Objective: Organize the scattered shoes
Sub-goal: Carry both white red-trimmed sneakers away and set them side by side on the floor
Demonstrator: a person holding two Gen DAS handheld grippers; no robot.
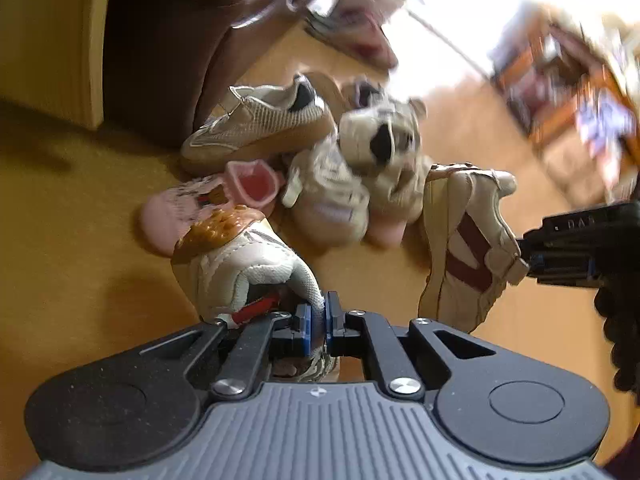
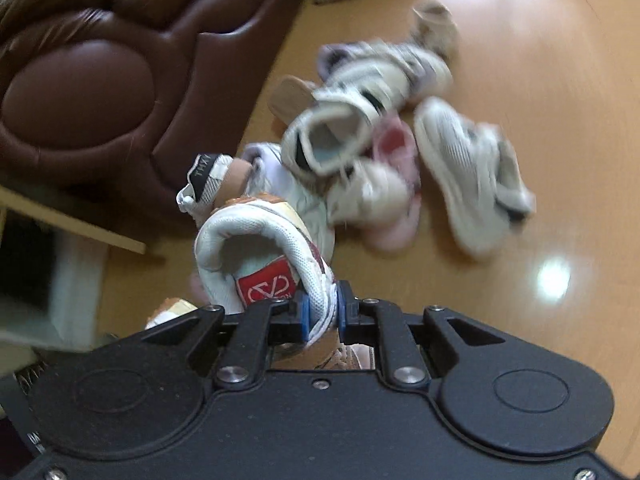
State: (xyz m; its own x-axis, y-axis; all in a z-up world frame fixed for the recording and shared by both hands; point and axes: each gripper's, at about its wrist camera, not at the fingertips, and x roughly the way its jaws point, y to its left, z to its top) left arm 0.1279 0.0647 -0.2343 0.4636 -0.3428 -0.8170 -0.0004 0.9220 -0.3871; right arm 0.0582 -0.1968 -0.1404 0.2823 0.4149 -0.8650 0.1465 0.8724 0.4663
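My left gripper is shut on the collar of a white sneaker with a brown sole, held above the floor. My right gripper is shut on the collar of a cream sneaker with a red tongue label. The left wrist view shows that same right gripper at the right edge, pinching the cream sneaker with maroon stripes. Below both lies a blurred pile of shoes on the floor: a beige gum-soled sneaker, a pink shoe and white sneakers.
A brown leather sofa stands just left of the pile. The shoes lie on a light wooden floor. A pale wooden panel rises at the far left. Blurred cluttered shelving is at the far right.
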